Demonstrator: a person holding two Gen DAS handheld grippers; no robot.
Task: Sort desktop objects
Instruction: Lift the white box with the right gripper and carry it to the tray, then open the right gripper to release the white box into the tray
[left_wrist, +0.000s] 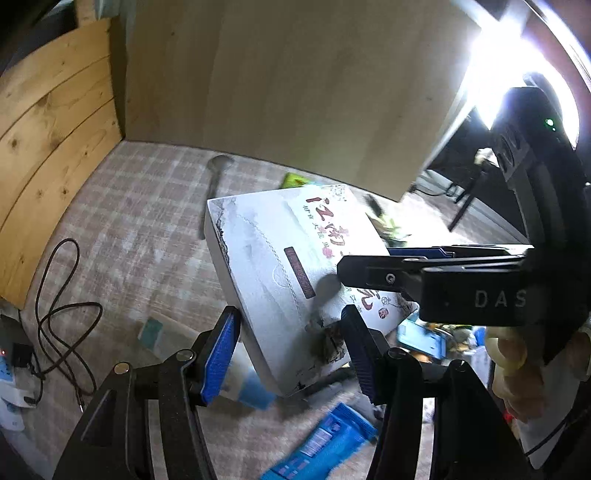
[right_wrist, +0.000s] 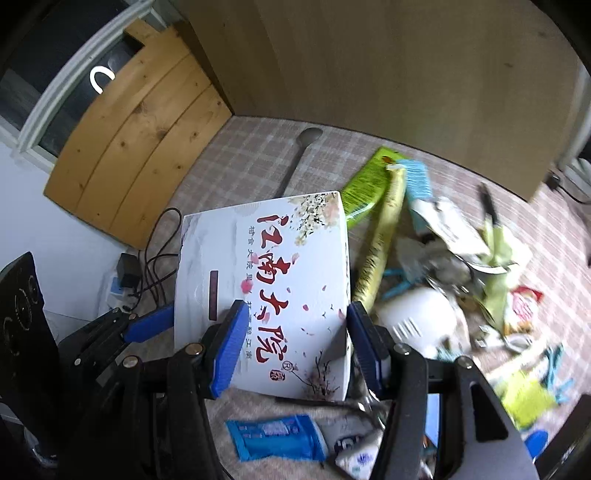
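Observation:
A white tissue box (right_wrist: 273, 277) with red Chinese characters is lifted and tilted above the checked tablecloth; it also shows in the left wrist view (left_wrist: 280, 273). My right gripper (right_wrist: 291, 339) holds its near end between the blue pads. My left gripper (left_wrist: 288, 354) has its pads on either side of the box's lower corner; whether they press on it is unclear. The right gripper (left_wrist: 391, 273) shows from the side in the left wrist view, on the box's far end.
Several packets and wrappers (right_wrist: 454, 254) are piled to the right of the box. A blue wet-wipe pack (right_wrist: 277, 435) lies below it. A grey spoon (right_wrist: 295, 158) lies near the wooden back panel (right_wrist: 369, 62). A black cable (left_wrist: 62, 314) and power strip sit at the left.

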